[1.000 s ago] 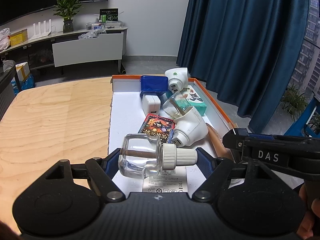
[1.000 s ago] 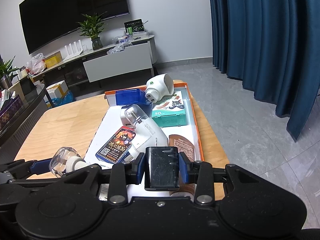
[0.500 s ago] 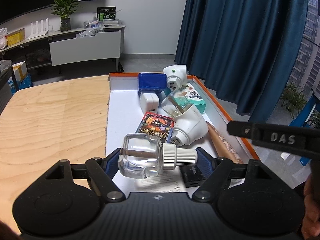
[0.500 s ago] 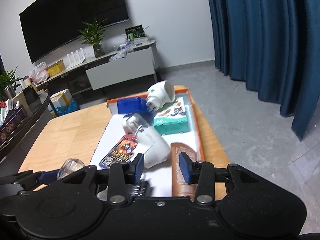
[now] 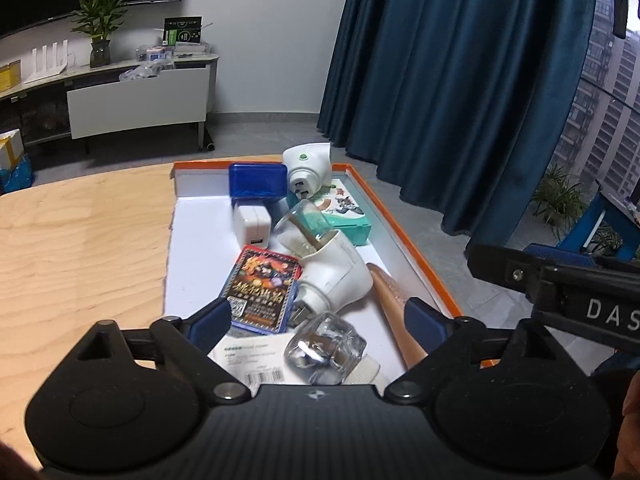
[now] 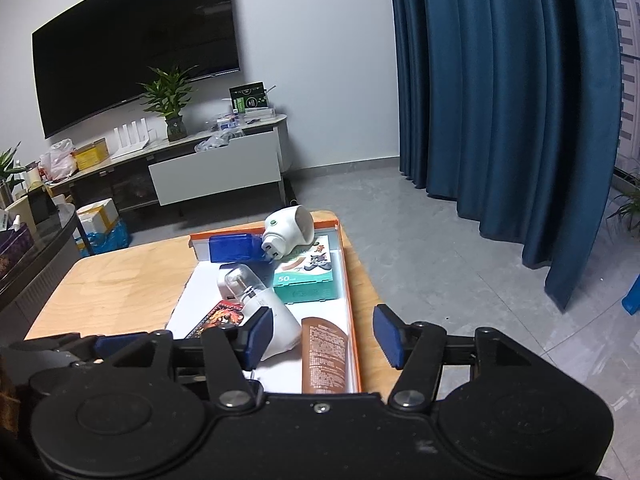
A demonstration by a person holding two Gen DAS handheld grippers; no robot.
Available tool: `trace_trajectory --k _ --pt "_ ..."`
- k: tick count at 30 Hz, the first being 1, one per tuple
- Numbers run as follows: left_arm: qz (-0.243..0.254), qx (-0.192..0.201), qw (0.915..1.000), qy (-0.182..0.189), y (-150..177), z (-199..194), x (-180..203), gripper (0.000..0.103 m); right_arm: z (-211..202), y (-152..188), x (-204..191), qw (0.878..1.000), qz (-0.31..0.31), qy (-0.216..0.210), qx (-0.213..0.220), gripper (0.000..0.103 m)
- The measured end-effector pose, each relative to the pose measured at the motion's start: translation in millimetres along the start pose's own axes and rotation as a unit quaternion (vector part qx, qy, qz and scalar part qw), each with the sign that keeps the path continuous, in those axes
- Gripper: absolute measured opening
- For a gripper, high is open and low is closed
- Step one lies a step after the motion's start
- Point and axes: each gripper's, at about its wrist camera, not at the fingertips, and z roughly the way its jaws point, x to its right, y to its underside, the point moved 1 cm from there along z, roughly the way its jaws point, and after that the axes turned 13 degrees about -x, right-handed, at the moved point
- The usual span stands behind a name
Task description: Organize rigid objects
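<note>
Now | left gripper [image 5: 316,316] released, just opened; right gripper [image 6: 323,334] likewise, empty | tray [image 5: 404,236]: two white plug-ins [image 5: 334,276], perhaps more

Light wooden table [image 5: 80,248], bearing an orange-rimmed white tray [image 5: 192,248] near its right edge, apparently nothing else.

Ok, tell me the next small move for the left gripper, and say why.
Probably lift the left gripper straight up and back. Its jaws have just been opening and stand clear of the clear bottle, which lies loose in the orange-rimmed tray beside the brown tube. Backing away avoids nudging it.
</note>
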Motion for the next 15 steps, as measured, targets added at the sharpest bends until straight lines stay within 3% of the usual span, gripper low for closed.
trace_trajectory --k 5,8,15 --pt "-0.009 -0.002 0.9997 -0.024 4.7 -25.8 -2.5 0.103 -12.1 1.8 1.2 1.0 0.001 0.004 0.001 0.074" --pt "-0.021 -0.005 0.9989 -0.042 10.3 -42.5 -1.6 0.103 -22.7 4.3 3.1 1.0 -0.001 0.001 -0.002 0.083" --pt "-0.029 -0.006 0.9966 -0.077 34.2 -65.2 7.3 0.103 -35.7 18.9 2.2 0.999 -0.015 -0.005 -0.036 0.088"
